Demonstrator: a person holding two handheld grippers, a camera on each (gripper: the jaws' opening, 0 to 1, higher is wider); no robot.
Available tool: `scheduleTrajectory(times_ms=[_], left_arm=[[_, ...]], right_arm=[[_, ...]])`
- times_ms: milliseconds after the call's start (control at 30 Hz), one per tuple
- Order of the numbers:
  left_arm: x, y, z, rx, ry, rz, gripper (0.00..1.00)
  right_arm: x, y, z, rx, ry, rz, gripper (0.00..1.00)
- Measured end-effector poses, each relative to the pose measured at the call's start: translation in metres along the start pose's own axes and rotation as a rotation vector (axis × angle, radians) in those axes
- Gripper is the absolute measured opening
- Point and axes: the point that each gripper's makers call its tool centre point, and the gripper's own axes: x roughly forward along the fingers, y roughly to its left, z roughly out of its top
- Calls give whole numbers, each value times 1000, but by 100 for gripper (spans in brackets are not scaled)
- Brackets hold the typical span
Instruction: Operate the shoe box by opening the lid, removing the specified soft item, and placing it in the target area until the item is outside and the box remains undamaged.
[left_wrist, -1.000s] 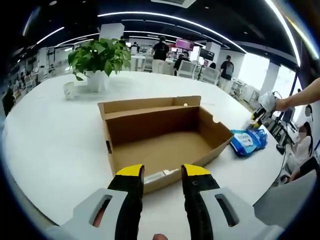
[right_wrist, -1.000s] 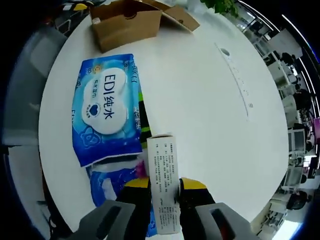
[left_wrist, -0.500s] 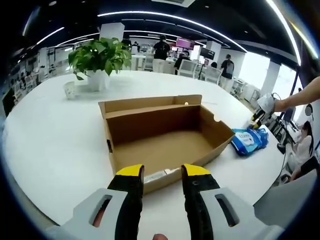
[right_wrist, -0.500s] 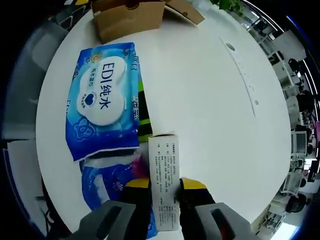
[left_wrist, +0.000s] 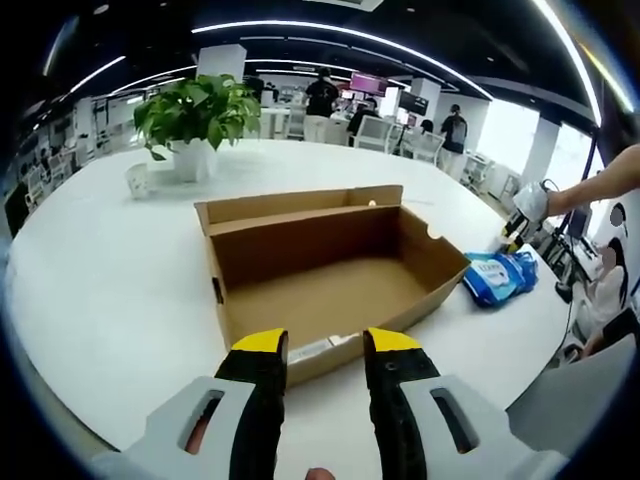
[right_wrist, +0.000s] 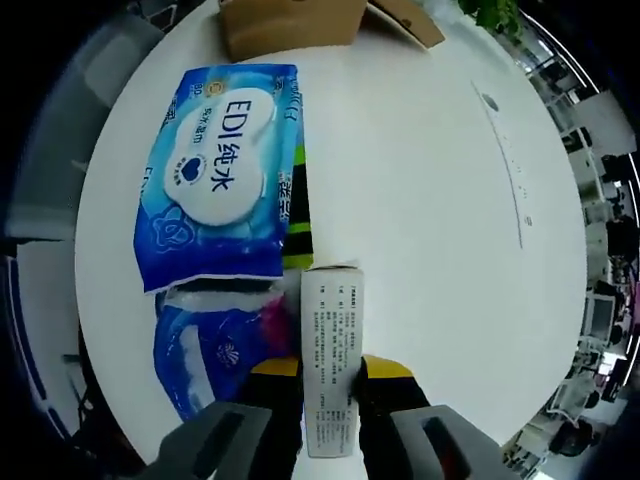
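Observation:
An open cardboard shoe box (left_wrist: 330, 275) sits on the white table (left_wrist: 110, 270) in the left gripper view, its lid folded back and its inside bare. My left gripper (left_wrist: 325, 350) hangs open just before the box's near wall, nothing between its jaws. In the right gripper view my right gripper (right_wrist: 328, 372) is shut on a slim white printed carton (right_wrist: 330, 350), held above the table. Beside it lie a blue EDI wet-wipe pack (right_wrist: 220, 185), a second blue soft pack (right_wrist: 210, 350) and a green-black strip (right_wrist: 297, 210). The box's corner (right_wrist: 290, 25) shows at the top.
A potted plant (left_wrist: 195, 115) and a small white cup (left_wrist: 138, 180) stand at the table's far left. The blue packs (left_wrist: 500, 275) lie right of the box, with the right gripper (left_wrist: 525, 215) and a person's arm above them. People and desks fill the office behind.
The right gripper view has shifted; the wipe pack now sits lower and nearer the carton's tip. The left gripper and the box have not moved.

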Motion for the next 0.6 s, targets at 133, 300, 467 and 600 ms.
scheduleTrajectory(times_ms=[133, 300, 467, 600], left_arm=[[-1, -1, 0, -1, 0, 0, 30], [-1, -3, 0, 1, 0, -3, 30], [-1, -4, 1, 2, -2, -11, 30], [0, -3, 2, 0, -8, -16, 30]], right_arm=[[-3, -2, -3, 0, 18, -14, 20], [-15, -1, -1, 16, 12, -36, 22], [-31, 0, 2, 53, -1, -70, 22], [-38, 0, 5, 87, -24, -88, 22]])
